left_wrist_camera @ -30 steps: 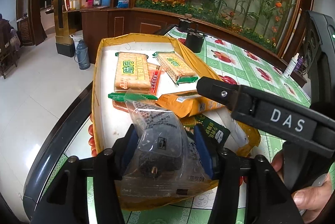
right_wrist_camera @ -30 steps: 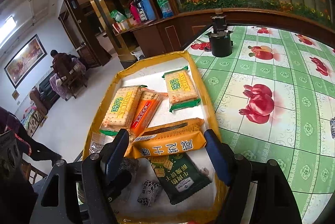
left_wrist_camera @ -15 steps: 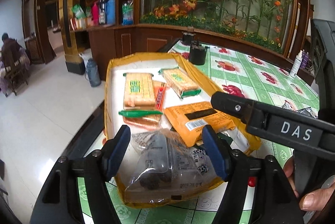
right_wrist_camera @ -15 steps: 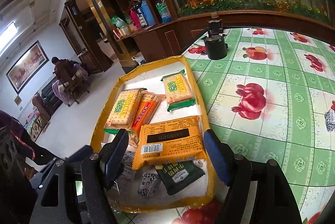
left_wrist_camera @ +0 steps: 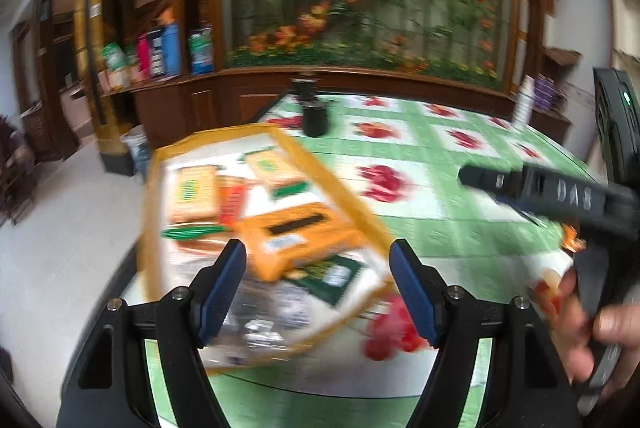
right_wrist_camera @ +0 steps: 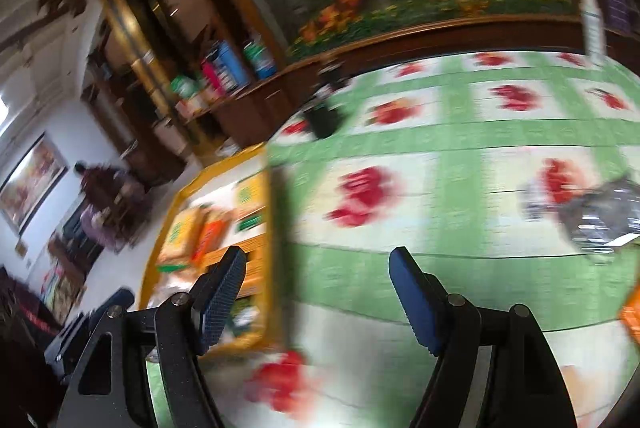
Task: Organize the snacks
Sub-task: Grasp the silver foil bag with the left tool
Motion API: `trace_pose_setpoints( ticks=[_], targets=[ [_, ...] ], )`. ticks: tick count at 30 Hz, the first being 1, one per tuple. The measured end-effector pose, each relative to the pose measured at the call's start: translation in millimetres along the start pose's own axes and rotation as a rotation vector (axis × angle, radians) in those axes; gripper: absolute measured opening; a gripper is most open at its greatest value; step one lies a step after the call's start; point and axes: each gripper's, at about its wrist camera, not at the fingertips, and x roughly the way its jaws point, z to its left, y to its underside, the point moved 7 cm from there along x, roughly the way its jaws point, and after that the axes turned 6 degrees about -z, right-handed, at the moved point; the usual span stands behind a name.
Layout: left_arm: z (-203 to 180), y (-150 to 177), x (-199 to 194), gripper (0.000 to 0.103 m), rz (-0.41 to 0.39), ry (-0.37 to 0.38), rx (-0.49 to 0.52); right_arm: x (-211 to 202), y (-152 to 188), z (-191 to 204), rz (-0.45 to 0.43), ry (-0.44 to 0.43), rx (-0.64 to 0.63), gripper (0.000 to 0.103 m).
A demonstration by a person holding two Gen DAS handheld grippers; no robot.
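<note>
A yellow-rimmed tray (left_wrist_camera: 340,184) holds several snack packs: an orange pack (left_wrist_camera: 296,232), a dark green pack (left_wrist_camera: 332,274), a clear plastic pack (left_wrist_camera: 264,320) at its near end and cracker packs (left_wrist_camera: 192,192) farther back. My left gripper (left_wrist_camera: 318,292) is open and empty above the tray's near end. My right gripper (right_wrist_camera: 318,300) is open and empty over the green tablecloth, right of the tray (right_wrist_camera: 266,224); it also shows in the left wrist view (left_wrist_camera: 532,188). A silver-grey snack bag (right_wrist_camera: 600,220) lies on the cloth to the right. Both views are blurred.
The table (right_wrist_camera: 460,136) has a green and white cloth with red fruit prints. A black cup (left_wrist_camera: 315,120) stands at the far edge. An orange pack (right_wrist_camera: 632,312) shows at the right edge. A wooden counter with bottles (left_wrist_camera: 160,52) stands behind.
My left gripper let go of the clear pack, which now lies in the tray, and pulled back. My right gripper swung right, away from the tray, out over the tablecloth.
</note>
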Motion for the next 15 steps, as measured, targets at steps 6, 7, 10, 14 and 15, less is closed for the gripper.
trace_pose_setpoints(
  ticks=[6,7,10,14,15],
  targets=[
    [-71,16,4,0.073,0.047,0.143,0.111,-60,-26,-112,-0.107,0.27,0.102,0.078],
    [-80,18,4,0.073,0.05,0.156,0.13,-67,-29,-132,-0.11,0.331,0.117,0.078],
    [-103,22,4,0.073,0.053,0.191,0.177,-79,-41,-186,-0.097,0.454,0.177,0.078],
    [-121,28,3,0.073,0.066,0.217,0.206,-66,-52,-244,-0.031,0.53,0.262,0.078],
    [-122,29,2,0.073,0.067,0.218,0.212,-60,-53,-250,-0.013,0.519,0.279,0.078]
  ],
)
